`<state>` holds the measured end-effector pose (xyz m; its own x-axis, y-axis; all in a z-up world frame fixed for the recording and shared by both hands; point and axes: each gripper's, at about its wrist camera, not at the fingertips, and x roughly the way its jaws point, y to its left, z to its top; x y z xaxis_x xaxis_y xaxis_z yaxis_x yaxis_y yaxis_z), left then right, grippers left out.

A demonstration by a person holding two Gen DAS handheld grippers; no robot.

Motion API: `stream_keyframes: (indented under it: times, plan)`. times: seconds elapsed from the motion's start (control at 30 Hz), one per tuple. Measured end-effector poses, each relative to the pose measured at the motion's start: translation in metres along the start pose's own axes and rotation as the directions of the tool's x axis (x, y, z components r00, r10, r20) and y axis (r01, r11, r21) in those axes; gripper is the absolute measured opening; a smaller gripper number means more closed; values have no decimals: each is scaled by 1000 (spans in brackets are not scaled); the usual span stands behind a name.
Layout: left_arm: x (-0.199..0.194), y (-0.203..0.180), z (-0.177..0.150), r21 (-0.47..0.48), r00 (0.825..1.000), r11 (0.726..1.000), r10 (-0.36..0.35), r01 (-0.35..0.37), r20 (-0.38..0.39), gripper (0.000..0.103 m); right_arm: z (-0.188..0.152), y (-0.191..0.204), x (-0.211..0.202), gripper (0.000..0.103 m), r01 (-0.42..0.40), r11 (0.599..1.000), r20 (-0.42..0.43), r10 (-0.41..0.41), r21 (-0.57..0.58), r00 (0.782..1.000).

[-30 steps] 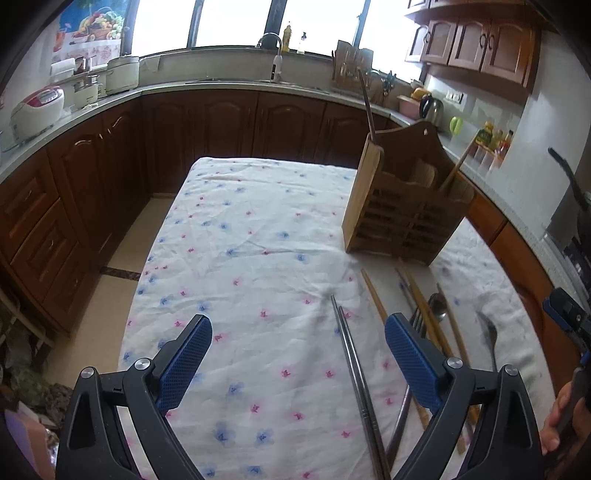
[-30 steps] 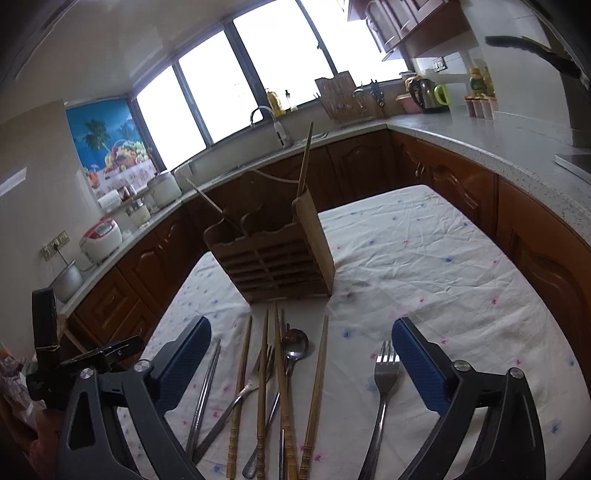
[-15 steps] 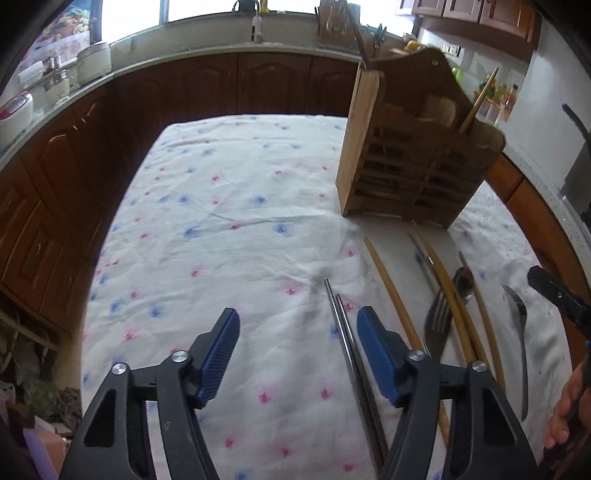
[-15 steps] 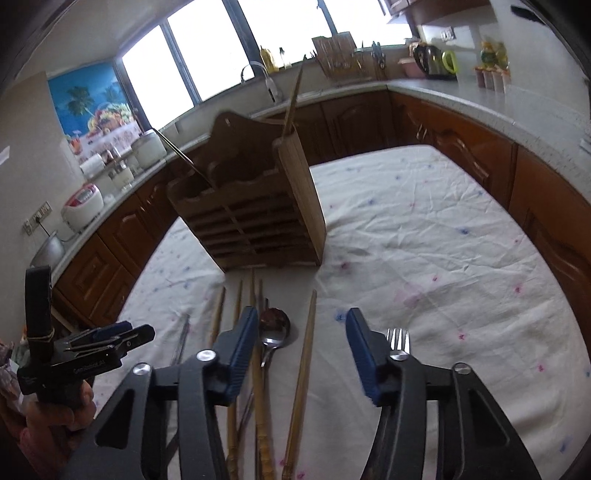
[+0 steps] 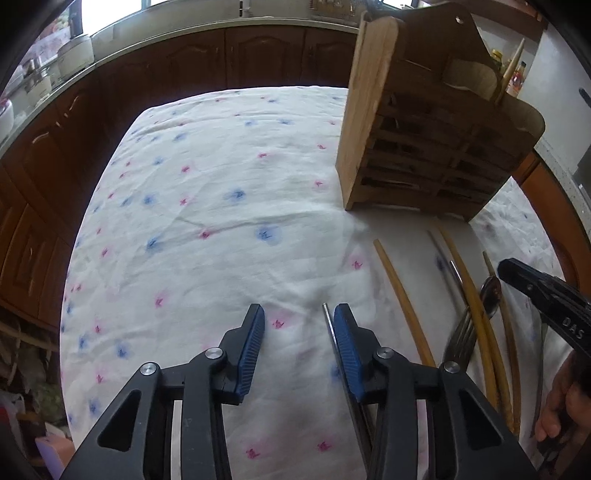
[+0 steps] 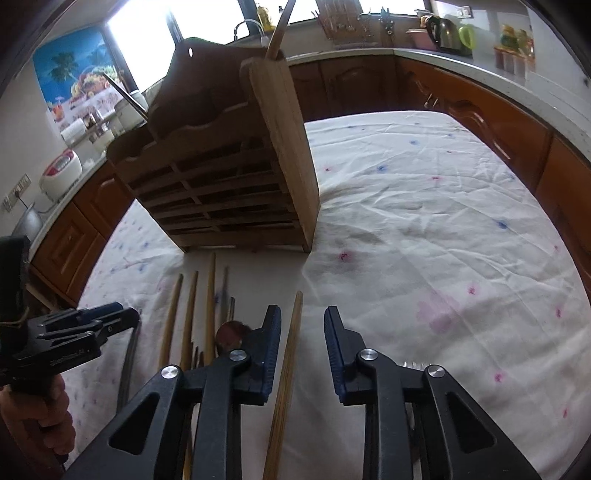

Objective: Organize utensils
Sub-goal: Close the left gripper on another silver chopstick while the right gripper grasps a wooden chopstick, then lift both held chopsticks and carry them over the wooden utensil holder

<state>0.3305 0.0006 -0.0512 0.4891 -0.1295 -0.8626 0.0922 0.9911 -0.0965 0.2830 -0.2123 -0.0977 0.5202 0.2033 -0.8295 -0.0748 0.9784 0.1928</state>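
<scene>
1. We see the table (image 5: 221,155) covered with a creased white cloth printed with small blue and pink flowers.
2. We see the wooden rack (image 6: 229,177), a slatted box with a scalloped back board, upright at the far part of the table. One chopstick (image 6: 280,29) stands in it.
3. The loose utensils lie flat on the cloth in front of the rack: bamboo chopsticks (image 5: 402,299), round and tapered; a pair of slim steel chopsticks (image 5: 328,325); a steel fork (image 5: 460,336); a spoon (image 6: 231,332).
4. The left gripper (image 5: 299,343) has black arms and ribbed blue pads. Its jaws stand apart, with the steel chopsticks' tip just inside the right pad.
5. The right gripper (image 6: 301,350) is of the same build. Its jaws stand apart astride one bamboo chopstick (image 6: 286,373), not yet clamping it.
6. Compared with one second ago, both grippers have narrowed markedly and come lower toward the cloth and closer to the rack.
</scene>
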Motion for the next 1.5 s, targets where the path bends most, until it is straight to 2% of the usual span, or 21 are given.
stream_keyframes:
  times: [0.17, 0.23, 0.33, 0.37, 0.67, 0.87, 1.07, 1.5]
  plan:
    - [4, -16, -1, 84, 999, 995, 46, -46, 8, 38, 0, 5, 10, 20, 24, 999, -14, -24, -45, 1000]
    - [3, -23, -3, 117, 999, 992, 41, -43, 17, 23, 1, 7, 11, 19, 31, 998, -15, -32, -56, 999]
    - [4, -26, -3, 132, 1000, 991, 16, -19, 24, 6, -1, 10, 11, 10, 59, 996, -8, -59, -74, 998]
    - [4, -26, -4, 133, 1000, 991, 11, -15, 28, 6, -1, 9, 10, 5, 53, 996, -7, -54, -72, 999]
    - [-10, -5, -11, 51, 997, 996, -75, 73, 36, 2, 0, 3, -6, 4, -7, 1000, 30, 7, -19, 1000]
    - [-38, 9, -17, 11, 991, 994, -105, 105, 87, 2, 3, 0, -33, 4, -47, 999, 88, 47, 4, 995]
    - [-79, 21, -24, -19, 976, 988, -146, 151, 163, 2, 6, 4, -62, 4, -86, 996, 142, 83, 14, 986]
    - [-164, 28, -54, 18, 936, 981, -189, 192, 298, 2, 3, 17, -109, 4, -119, 993, 242, 116, -3, 963]
